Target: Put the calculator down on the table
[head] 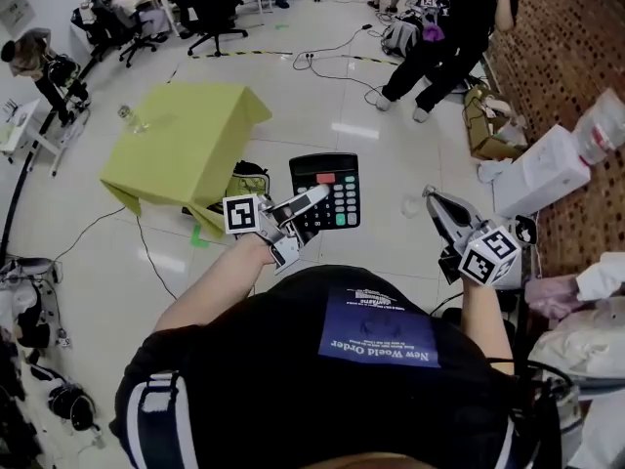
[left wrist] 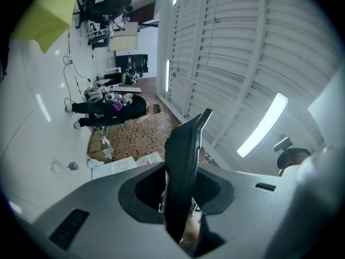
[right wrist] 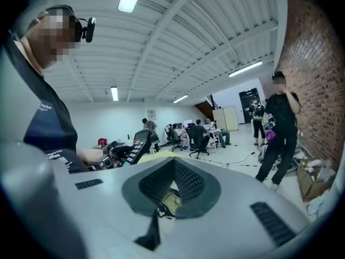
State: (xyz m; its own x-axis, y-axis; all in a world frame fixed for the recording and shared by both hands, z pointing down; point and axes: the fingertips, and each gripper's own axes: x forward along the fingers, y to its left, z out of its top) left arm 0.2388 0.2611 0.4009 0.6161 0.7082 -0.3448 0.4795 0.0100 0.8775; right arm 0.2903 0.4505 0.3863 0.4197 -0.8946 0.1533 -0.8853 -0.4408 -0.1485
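The left claw (head: 314,200) is clamped on the lower left edge of the black calculator (head: 334,178), with its jaws pressed against the casing. In the left gripper view the calculator stands edge-on in the narrow gap between them. It is held up in the air with its keys facing up, just off the near right corner of the yellow-green desk (head: 195,137), and it touches neither the desk nor the floor. The right claw (head: 433,201) hovers further from the desk, beyond the calculator. Its jaws meet at the tips and hold nothing, as the right gripper view shows.

A small clear item (head: 132,117), too small to identify, stands near the desk's far left edge. A dark bag (head: 248,179) lies on the pale floor against the desk's near side. Cables (head: 332,57) trail over the floor past the desk's far right corner. Beyond them a person in black (head: 444,37) stands by the brick wall (head: 562,37). A white box (head: 542,172) lies at the foot of that wall, well to the right of the desk. Black office chairs (head: 210,13) stand well behind the desk.
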